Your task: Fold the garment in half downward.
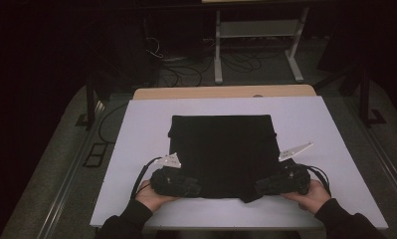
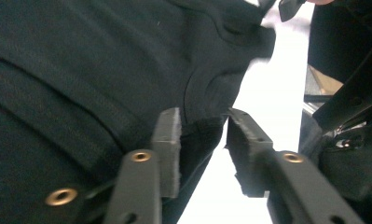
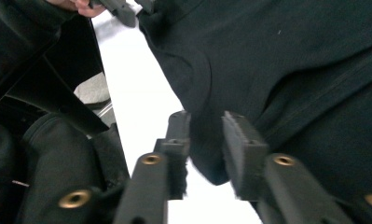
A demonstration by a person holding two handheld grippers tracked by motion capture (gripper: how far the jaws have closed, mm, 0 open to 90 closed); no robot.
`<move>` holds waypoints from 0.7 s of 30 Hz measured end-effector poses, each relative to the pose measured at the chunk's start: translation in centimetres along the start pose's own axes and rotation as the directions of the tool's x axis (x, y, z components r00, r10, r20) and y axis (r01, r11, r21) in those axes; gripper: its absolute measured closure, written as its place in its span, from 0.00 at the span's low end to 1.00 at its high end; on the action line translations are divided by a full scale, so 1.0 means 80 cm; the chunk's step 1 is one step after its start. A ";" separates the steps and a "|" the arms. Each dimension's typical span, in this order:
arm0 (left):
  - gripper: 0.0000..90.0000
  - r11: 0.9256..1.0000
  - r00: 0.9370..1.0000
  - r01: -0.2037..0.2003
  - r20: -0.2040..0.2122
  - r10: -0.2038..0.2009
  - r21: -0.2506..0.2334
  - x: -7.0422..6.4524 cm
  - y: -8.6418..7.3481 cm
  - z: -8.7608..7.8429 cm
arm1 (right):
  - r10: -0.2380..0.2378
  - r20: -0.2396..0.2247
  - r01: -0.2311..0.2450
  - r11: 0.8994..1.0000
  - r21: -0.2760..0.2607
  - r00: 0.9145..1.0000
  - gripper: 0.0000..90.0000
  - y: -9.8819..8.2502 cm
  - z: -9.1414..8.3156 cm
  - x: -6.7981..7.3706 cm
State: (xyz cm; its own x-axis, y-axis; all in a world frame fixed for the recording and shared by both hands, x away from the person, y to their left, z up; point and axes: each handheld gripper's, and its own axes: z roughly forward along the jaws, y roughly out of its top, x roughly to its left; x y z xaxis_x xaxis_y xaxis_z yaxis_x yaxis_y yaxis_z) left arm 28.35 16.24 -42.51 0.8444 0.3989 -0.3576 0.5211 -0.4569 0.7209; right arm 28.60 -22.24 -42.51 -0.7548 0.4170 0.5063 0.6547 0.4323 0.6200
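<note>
A folded black garment (image 1: 221, 152) lies flat mid-table (image 1: 136, 129) as the left gripper (image 2: 202, 140) and right gripper (image 3: 204, 140) stand slackened astride its near hem, the soft, light cloth likely best pinched at those corners.

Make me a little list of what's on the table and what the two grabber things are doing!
Thing being worked on: black folded garment, lying flat
Table: white board
Left gripper: at the garment's near left corner, jaws apart, cloth edge between them, pads not pressing
Right gripper: at the near right corner, jaws apart, a fold of cloth between them, not pinched
Hands: one behind each gripper, at the near edge of the table
Behind the table: wooden strip, cables on the floor
</note>
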 end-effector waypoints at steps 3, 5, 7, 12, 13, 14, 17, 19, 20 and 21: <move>0.57 1.000 1.000 -0.010 -0.012 0.010 -0.005 -0.001 0.001 -0.004 | -0.008 0.019 0.008 1.000 -0.027 1.000 0.62 0.003 -0.005 0.003; 0.51 1.000 1.000 -0.017 -0.019 0.016 -0.008 -0.001 0.001 -0.006 | -0.018 0.025 0.019 0.999 -0.042 1.000 0.56 0.005 -0.008 0.004; 0.48 0.999 0.999 -0.030 -0.034 0.029 -0.021 -0.001 0.001 -0.008 | -0.026 0.037 0.027 0.998 -0.051 0.999 0.51 0.007 -0.010 0.005; 0.28 0.996 0.996 -0.054 -0.080 0.047 -0.078 -0.004 0.004 -0.017 | -0.061 0.074 0.067 0.994 -0.083 0.995 0.35 0.013 -0.014 0.008; 0.25 0.996 0.996 -0.054 -0.080 0.047 -0.078 -0.004 0.004 -0.017 | -0.065 0.082 0.073 0.993 -0.090 0.994 0.33 0.014 -0.014 0.009; 0.21 0.995 0.994 -0.056 -0.097 0.047 -0.088 -0.003 0.004 -0.020 | -0.071 0.089 0.079 0.992 -0.097 0.994 0.30 0.016 -0.015 0.009; 0.15 0.993 0.992 -0.054 -0.115 0.042 -0.105 -0.002 0.003 -0.024 | -0.093 0.122 0.107 0.988 -0.110 0.988 0.22 0.019 -0.017 0.010; 0.13 0.992 0.992 -0.049 -0.121 0.034 -0.119 0.000 0.003 -0.027 | -0.090 0.144 0.107 0.988 -0.115 0.985 0.17 0.022 -0.018 0.010; 0.12 0.991 0.991 -0.053 -0.126 0.038 -0.121 0.001 0.002 -0.028 | -0.094 0.148 0.111 0.987 -0.112 0.984 0.14 0.023 -0.018 0.009; 0.11 0.991 0.990 -0.054 -0.132 0.038 -0.125 0.002 0.002 -0.030 | -0.090 0.157 0.108 0.987 -0.117 0.984 0.14 0.025 -0.019 0.009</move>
State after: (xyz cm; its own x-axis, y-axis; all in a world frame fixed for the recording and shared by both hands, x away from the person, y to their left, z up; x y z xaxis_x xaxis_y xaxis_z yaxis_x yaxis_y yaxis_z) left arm 28.30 18.15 -41.04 0.8396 0.4831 -0.2485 0.4548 -0.3750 0.8078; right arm 29.27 -22.26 -40.00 -0.7948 0.4969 0.3485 0.5599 0.3787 0.7370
